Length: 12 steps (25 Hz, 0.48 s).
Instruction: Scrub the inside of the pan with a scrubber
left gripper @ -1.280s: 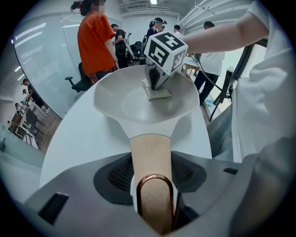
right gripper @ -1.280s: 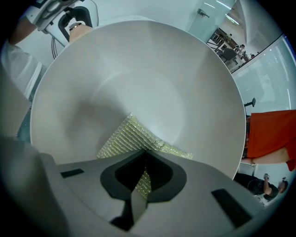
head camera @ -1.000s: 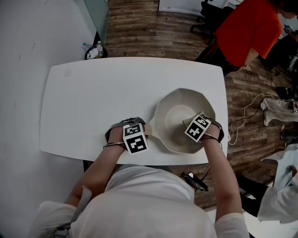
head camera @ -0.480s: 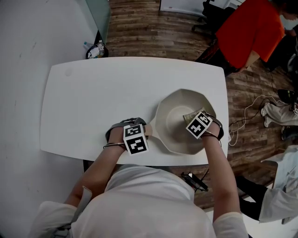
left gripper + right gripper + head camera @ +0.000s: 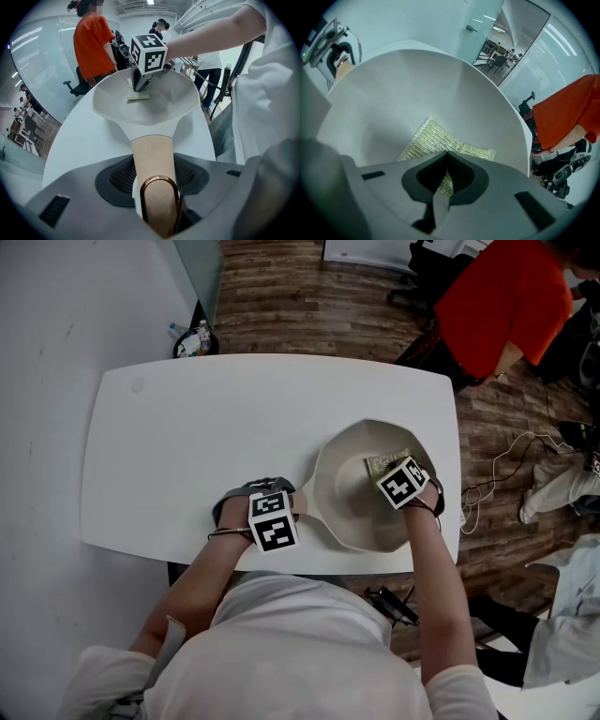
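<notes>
gripping the wooden handle (image 5: pixel 152 154) of the pan (image 5: pixel 345 514), the left gripper (image 5: pixel 157 190) clamps it near the white table's (image 5: pixel 187 427) near edge. the right gripper (image 5: pixel 446 161) is pinched shut on the yellow-green scrubber (image 5: pixel 436 138), pressed against the pan's inside, far right.

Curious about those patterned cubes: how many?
2: the left gripper carries one cube at the pan's handle; the right gripper carries the other cube over the pan. None looks hidden.
</notes>
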Available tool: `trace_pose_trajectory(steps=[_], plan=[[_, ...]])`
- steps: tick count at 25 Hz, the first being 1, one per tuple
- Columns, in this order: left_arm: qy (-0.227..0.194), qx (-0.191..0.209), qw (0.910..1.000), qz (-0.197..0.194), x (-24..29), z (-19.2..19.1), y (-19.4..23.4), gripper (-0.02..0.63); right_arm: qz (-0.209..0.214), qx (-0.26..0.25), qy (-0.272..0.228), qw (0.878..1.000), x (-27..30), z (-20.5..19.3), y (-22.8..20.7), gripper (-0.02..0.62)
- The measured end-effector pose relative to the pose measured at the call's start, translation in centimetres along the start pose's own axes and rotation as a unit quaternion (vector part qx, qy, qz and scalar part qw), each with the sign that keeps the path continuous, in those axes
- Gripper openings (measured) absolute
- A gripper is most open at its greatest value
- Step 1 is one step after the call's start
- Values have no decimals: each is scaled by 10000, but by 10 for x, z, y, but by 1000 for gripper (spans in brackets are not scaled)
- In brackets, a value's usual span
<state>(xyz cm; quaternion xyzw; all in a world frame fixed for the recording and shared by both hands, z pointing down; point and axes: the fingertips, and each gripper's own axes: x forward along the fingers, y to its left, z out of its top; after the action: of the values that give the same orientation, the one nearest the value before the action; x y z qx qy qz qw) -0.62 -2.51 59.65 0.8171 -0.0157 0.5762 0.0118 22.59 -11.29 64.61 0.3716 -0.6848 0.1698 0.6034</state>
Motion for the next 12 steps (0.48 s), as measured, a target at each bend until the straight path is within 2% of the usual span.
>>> trace_pose_trajectory(steps=[8,12], plan=[[1,66,10000,-23,1,1,-3,216,-119,416,-328,9985,2,14,-3,23],[17,99,9999,-34,0,0,-2,215,-67,847,-583,9947,0,23,-3,23]])
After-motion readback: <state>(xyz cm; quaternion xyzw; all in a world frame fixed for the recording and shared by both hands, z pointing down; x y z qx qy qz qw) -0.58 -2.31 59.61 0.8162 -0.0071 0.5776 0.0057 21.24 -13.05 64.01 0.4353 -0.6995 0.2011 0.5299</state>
